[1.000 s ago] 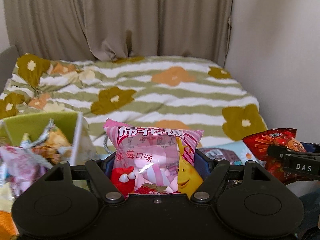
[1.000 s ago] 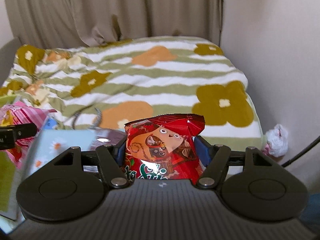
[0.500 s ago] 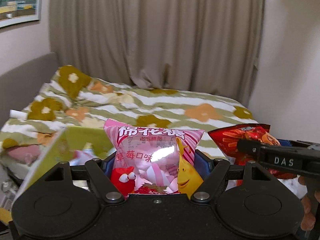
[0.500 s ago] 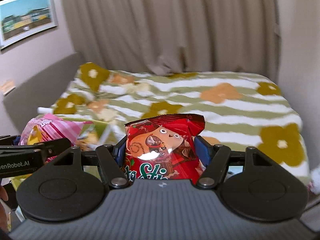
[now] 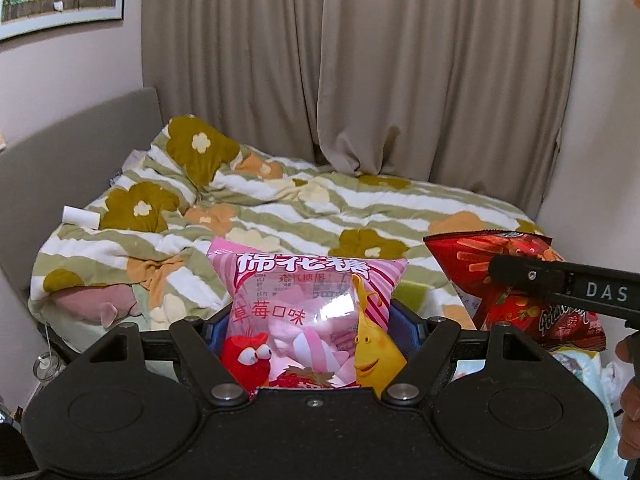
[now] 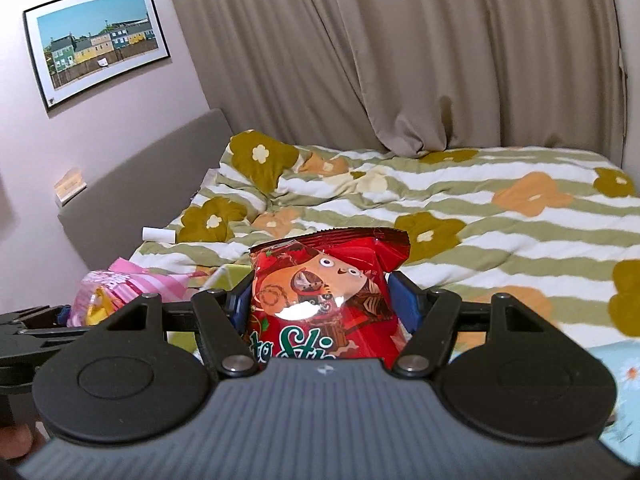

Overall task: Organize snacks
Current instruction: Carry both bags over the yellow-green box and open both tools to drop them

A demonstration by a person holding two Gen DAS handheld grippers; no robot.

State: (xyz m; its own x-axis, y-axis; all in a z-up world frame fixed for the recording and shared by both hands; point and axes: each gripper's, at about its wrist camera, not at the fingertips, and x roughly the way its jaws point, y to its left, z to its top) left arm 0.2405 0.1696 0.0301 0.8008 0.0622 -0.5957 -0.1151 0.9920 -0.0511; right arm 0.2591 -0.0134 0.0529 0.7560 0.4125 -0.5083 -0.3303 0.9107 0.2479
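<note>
My left gripper (image 5: pixel 308 320) is shut on a pink marshmallow bag (image 5: pixel 304 300) with red and yellow cartoon figures, held upright above the bed. My right gripper (image 6: pixel 324 300) is shut on a red potato-stick bag (image 6: pixel 324 280), also upright. In the left wrist view the red bag (image 5: pixel 516 280) and the right gripper's black finger show at the right edge. From the right wrist camera the pink bag (image 6: pixel 120 288) and the left gripper appear at the lower left. A green box edge (image 6: pixel 230 274) peeks out below, mostly hidden behind the grippers.
A bed with a striped floral duvet (image 5: pixel 320 216) fills the middle. Beige curtains (image 5: pixel 360 60) hang behind it, a grey headboard (image 6: pixel 152 184) and a framed picture (image 6: pixel 96 44) are at left. A white roll (image 5: pixel 80 216) lies on the duvet. A light-blue daisy item (image 6: pixel 624 376) sits low right.
Both grippers have risen and swung left with their bags still held. The green box of snacks has dropped almost out of view, and the headboard and picture have come into sight.
</note>
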